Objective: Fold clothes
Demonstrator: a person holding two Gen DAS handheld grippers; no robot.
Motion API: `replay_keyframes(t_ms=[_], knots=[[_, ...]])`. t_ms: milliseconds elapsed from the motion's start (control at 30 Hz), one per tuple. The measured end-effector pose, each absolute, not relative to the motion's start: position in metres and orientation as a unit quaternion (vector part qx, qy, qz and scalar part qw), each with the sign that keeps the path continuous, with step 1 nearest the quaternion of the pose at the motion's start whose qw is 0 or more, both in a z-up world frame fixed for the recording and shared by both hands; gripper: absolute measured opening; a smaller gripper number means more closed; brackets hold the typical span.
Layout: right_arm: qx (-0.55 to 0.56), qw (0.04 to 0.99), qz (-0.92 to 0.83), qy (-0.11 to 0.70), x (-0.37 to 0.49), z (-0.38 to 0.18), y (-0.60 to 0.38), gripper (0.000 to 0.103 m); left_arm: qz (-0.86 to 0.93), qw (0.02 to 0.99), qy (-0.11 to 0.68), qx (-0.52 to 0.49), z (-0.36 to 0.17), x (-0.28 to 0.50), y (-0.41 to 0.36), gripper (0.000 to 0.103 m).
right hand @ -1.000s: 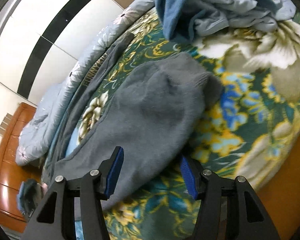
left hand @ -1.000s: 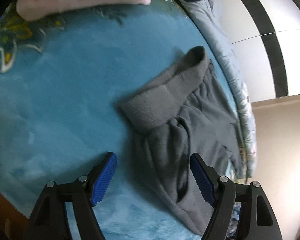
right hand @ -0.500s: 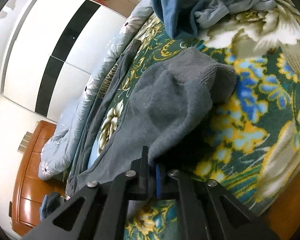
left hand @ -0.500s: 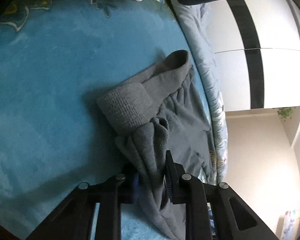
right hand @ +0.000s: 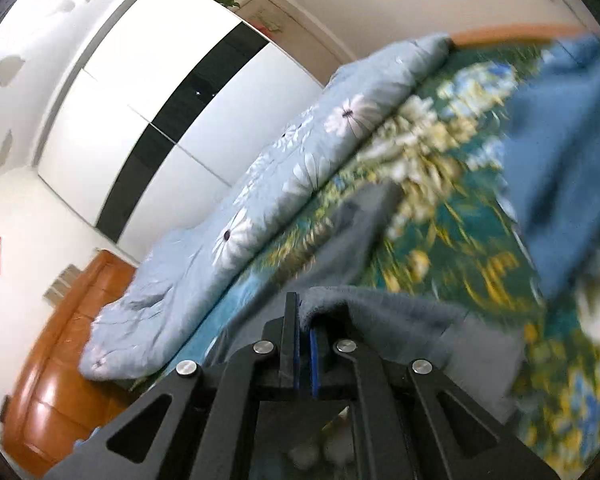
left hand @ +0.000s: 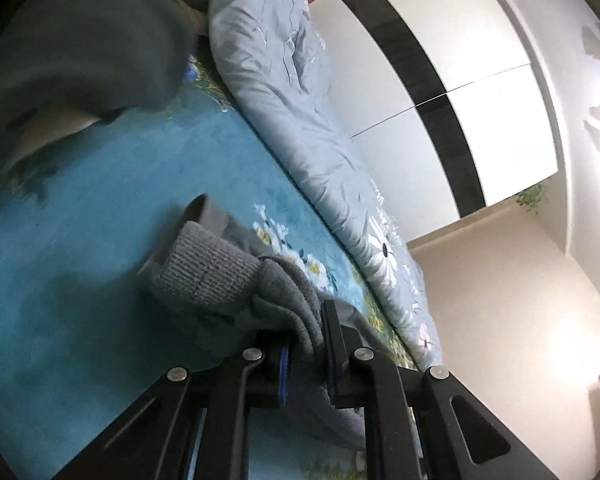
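Observation:
A grey fleece garment lies on the flowered blue bedspread (left hand: 100, 220). In the left wrist view its ribbed cuff (left hand: 204, 276) bunches just ahead of my left gripper (left hand: 306, 320), whose jaws are closing with a thick fold of the grey fabric pinched between the pads. In the right wrist view my right gripper (right hand: 304, 312) is shut on another edge of the grey garment (right hand: 400, 320), which drapes off to the right, lifted above the bedspread (right hand: 440, 220). This view is blurred.
A rolled light-blue quilt (left hand: 292, 100) (right hand: 260, 216) runs along the bed's far side, in front of a white-and-black wardrobe (left hand: 440, 80) (right hand: 160, 92). Blue clothes (right hand: 564, 168) are heaped at right. A wooden headboard (right hand: 60, 360) stands lower left. Dark grey cloth (left hand: 80, 40) hangs at top left.
Both grippers closed on the grey garment and rose with it. The views tilted up from the bed toward the quilt and wardrobe.

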State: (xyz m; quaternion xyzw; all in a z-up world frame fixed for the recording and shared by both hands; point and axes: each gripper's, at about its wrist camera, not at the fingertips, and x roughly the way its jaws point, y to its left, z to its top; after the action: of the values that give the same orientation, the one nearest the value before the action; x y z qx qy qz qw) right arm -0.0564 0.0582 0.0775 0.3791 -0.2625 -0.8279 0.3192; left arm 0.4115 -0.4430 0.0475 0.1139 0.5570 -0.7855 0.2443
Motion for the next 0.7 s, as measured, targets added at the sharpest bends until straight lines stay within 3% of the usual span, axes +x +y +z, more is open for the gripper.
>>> replay_keyframes(t_ms=[233,533,600,700], knots=[[0.413,0.273,-0.846,-0.196,-0.144,0.08,-0.046,0.004,-0.759,0.283,0.561,0.173,0.031,0.341,-0.506,0.015],[0.462,0.227,-0.853,-0.084,-0.218,0.026,-0.163,0.004,-0.746,0.327,0.531,0.233,-0.013,0.282,-0.561,0.017],[0.467,0.223,-0.853,-0.068,-0.223,0.015,-0.175,0.004,-0.748,0.319,0.533,0.234,-0.017,0.278,-0.563,0.021],[0.466,0.237,-0.851,-0.052,-0.221,0.007,-0.183,0.006,-0.772,0.295,0.518,0.223,-0.008,0.28,-0.554,0.049]])
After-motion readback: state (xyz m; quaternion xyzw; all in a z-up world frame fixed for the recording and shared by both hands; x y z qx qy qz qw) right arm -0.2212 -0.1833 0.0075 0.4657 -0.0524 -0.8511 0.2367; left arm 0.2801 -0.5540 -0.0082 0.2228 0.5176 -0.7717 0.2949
